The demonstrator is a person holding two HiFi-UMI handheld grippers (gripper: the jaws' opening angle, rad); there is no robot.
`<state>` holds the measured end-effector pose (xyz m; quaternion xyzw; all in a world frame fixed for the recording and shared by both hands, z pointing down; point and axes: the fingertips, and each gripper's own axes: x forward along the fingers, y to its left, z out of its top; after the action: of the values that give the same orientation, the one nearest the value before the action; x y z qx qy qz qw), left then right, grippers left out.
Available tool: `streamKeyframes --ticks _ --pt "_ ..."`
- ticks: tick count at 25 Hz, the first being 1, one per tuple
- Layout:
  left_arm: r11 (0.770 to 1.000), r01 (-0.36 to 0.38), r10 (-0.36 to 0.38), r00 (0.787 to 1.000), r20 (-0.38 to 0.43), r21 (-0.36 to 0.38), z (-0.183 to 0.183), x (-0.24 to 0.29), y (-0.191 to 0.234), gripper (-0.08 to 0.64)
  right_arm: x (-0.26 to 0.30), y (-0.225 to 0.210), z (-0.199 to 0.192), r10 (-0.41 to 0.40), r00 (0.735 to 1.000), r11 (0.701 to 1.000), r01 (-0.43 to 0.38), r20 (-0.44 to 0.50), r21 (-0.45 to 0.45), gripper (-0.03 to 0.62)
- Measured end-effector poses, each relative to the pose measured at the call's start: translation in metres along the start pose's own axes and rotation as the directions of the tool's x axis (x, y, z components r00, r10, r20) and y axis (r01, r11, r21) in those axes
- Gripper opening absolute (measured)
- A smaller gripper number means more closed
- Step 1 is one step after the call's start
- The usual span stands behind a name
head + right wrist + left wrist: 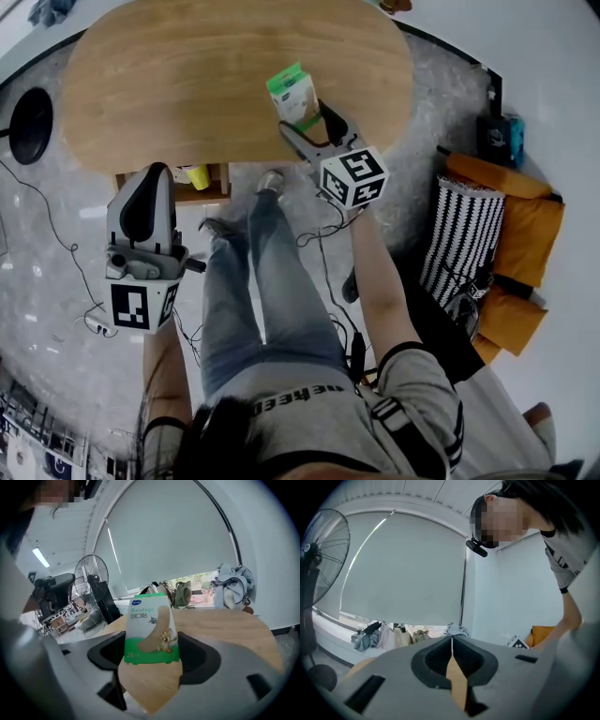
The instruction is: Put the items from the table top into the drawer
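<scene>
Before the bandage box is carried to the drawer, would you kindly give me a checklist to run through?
1. Right gripper shut on the bandage box: ok.
2. Box upright between the jaws: ok.
3. Left gripper shut and empty: ok.
4. Drawer open under the table edge: ok.
5. Free room inside the drawer: cannot tell.
6. Box lifted off the table: cannot tell.

The person wears a grey, dark-cuffed T-shirt [417, 398] and blue jeans [267, 300]; the left gripper [157, 171] and right gripper [314, 120] are grey with black-and-white marker cubes [354, 176].
</scene>
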<state>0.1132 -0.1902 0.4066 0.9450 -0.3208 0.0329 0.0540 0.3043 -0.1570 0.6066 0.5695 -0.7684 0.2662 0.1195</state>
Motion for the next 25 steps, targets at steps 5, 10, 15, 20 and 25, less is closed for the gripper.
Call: streamKeyframes --ticks 5,10,15,20,25 --pt "0.999 -0.044 0.044 0.999 -0.002 0.002 0.006 -0.027 0.007 0.012 0.004 0.034 -0.001 0.047 0.999 0.999 -0.048 -0.005 -0.015 0.345" --pt "0.995 -0.099 0.099 0.995 0.012 0.001 0.002 -0.067 0.037 0.012 0.028 0.087 -0.011 0.101 0.995 0.994 -0.102 -0.026 -0.031 0.345" --pt "0.989 -0.150 0.150 0.988 0.033 0.002 0.003 -0.104 0.062 0.012 0.050 0.137 -0.026 0.159 0.985 0.985 -0.163 -0.068 -0.051 0.345" --pt "0.981 -0.193 0.193 0.981 0.009 -0.003 -0.011 -0.146 0.083 0.012 0.071 0.183 -0.049 0.214 0.967 0.970 -0.228 -0.139 -0.090 0.345" --pt "0.964 -0.265 0.265 0.964 0.019 -0.023 -0.013 -0.179 0.106 0.012 0.095 0.220 -0.080 0.255 0.935 0.946 -0.293 -0.246 -0.135 0.344"
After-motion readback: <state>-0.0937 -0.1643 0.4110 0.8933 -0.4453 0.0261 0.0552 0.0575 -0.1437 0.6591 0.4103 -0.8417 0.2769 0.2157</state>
